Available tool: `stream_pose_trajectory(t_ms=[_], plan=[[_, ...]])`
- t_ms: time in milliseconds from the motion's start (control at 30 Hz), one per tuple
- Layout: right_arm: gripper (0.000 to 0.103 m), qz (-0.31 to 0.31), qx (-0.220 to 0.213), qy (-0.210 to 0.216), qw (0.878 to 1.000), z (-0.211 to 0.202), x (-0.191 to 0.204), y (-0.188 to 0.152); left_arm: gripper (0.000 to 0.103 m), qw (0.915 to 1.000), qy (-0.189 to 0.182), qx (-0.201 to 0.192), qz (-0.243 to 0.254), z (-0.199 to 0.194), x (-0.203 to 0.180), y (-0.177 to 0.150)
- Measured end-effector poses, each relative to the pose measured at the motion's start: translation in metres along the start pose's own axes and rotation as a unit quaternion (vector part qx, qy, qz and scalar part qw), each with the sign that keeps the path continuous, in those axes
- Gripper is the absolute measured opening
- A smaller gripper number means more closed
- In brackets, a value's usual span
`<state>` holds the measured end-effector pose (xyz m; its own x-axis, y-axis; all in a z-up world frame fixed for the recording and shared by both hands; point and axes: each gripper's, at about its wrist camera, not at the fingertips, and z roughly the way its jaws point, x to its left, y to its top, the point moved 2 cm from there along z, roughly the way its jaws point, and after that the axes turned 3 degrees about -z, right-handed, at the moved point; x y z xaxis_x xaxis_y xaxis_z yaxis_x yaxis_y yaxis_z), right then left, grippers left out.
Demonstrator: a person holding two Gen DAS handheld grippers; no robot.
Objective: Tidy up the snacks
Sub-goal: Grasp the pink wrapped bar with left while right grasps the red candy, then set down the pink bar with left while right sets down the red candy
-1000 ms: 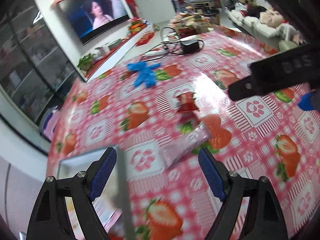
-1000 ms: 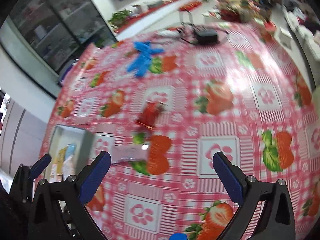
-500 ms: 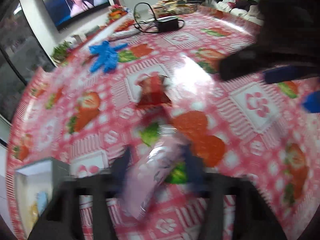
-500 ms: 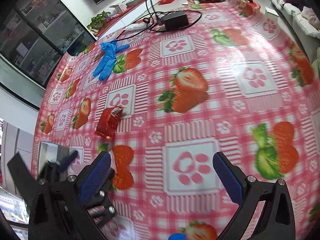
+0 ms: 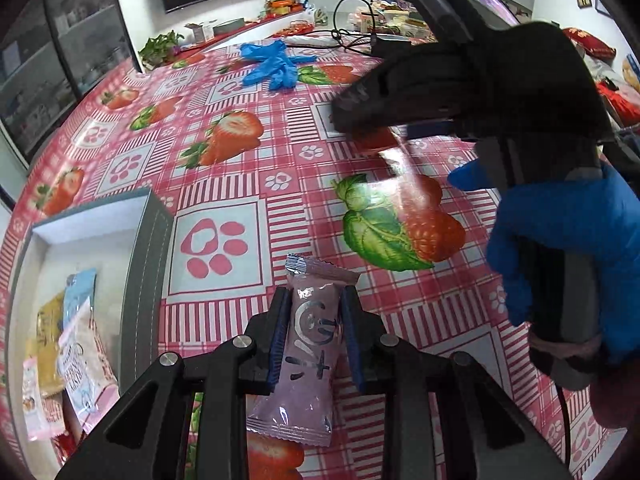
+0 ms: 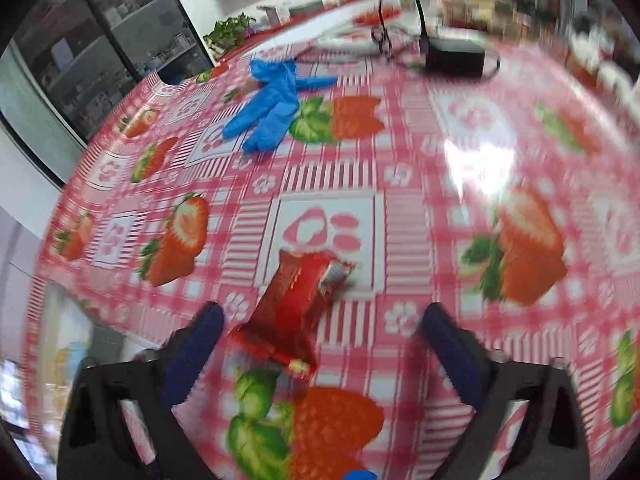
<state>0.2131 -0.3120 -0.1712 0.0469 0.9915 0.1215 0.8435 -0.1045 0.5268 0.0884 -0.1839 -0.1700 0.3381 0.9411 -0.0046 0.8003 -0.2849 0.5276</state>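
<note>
The pick-up step is being done with both grippers at once. In the lower middle of the left wrist view, the pink packet (image 5: 308, 344) is being pinched by the left gripper (image 5: 314, 334); its jaws have just been closing and the blue pads are now pressing on both sides of the packet, which is seemingly still lying on the tablecloth (image 5: 224, 148). In the right wrist view, the red packet (image 6: 294, 308) is lying in the lower middle of the frame, between the fingers of the right gripper (image 6: 320, 344); these jaws have just been closing too, but they are standing about half open and the packet is not being touched yet. Judging from this, the right jaws need to be closed further on the red packet, and then both snacks probably need to be carried to the box (image 5: 148, 240) at the lower left, where other snacks are already being kept. The box wall must be cleared, and the two grippers are working near each other. A blue glove (image 6: 276, 100) and a black adapter (image 6: 454, 60) are lying far off, in the upper part.
</note>
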Motion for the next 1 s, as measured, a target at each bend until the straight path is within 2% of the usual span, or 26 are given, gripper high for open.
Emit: stream_pose_trajectory(t_ms=[33,67,100,167,300,467,500,533,567,633,667,700,867,1000], plan=[[0.039,-0.007,0.002,0.003,1.0,0.0,0.0,0.0,0.029,1.0,0.0,-0.001,-0.005,-0.001,0.0,-0.002],[0.03,-0.01,0.006,0.009,1.0,-0.001,-0.001,-0.002,0.029,0.9999,-0.001,-0.001,-0.013,-0.003,0.001,-0.004],[0.027,-0.012,0.011,0.015,1.0,-0.004,-0.005,-0.006,0.029,0.9998,-0.004,0.0,-0.02,-0.004,0.0,-0.006],[0.027,-0.019,0.019,0.018,0.999,-0.013,-0.011,-0.016,0.029,0.9992,-0.012,0.004,-0.037,-0.008,0.0,-0.013],[0.027,-0.027,0.034,0.021,0.999,-0.044,-0.035,-0.058,0.029,0.9981,-0.018,0.003,-0.058,-0.022,-0.01,-0.036],[0.027,-0.017,0.04,0.005,0.999,-0.089,-0.064,-0.12,0.032,0.9986,-0.011,-0.007,-0.052,-0.033,-0.022,-0.054],[0.027,-0.016,0.04,-0.005,0.999,-0.099,-0.07,-0.136,0.034,0.9985,-0.011,-0.008,-0.053,-0.034,-0.021,-0.056],[0.027,-0.015,0.04,-0.011,0.999,-0.105,-0.073,-0.146,0.044,0.9984,-0.01,-0.008,-0.055,-0.037,-0.019,-0.059],[0.027,-0.015,0.042,-0.015,0.999,-0.11,-0.076,-0.157,0.06,0.9983,-0.007,-0.009,-0.057,-0.038,-0.017,-0.061],[0.042,-0.011,0.035,-0.016,0.999,-0.121,-0.083,-0.172,0.082,0.9978,0.01,-0.02,-0.062,-0.045,-0.009,-0.065],[0.08,-0.006,0.033,-0.021,0.999,-0.124,-0.087,-0.176,0.082,0.9972,0.018,-0.031,-0.066,-0.05,-0.003,-0.066],[0.102,0.001,0.021,-0.03,0.999,-0.129,-0.092,-0.18,0.082,0.997,0.019,-0.036,-0.066,-0.053,0.001,-0.066],[0.102,0.025,0.011,-0.025,0.999,-0.127,-0.101,-0.18,0.083,0.9983,0.021,-0.016,-0.053,-0.043,0.0,-0.065],[0.102,-0.007,-0.004,-0.038,0.999,-0.117,-0.089,-0.166,0.083,0.999,0.026,-0.011,-0.035,-0.028,-0.017,-0.061]])
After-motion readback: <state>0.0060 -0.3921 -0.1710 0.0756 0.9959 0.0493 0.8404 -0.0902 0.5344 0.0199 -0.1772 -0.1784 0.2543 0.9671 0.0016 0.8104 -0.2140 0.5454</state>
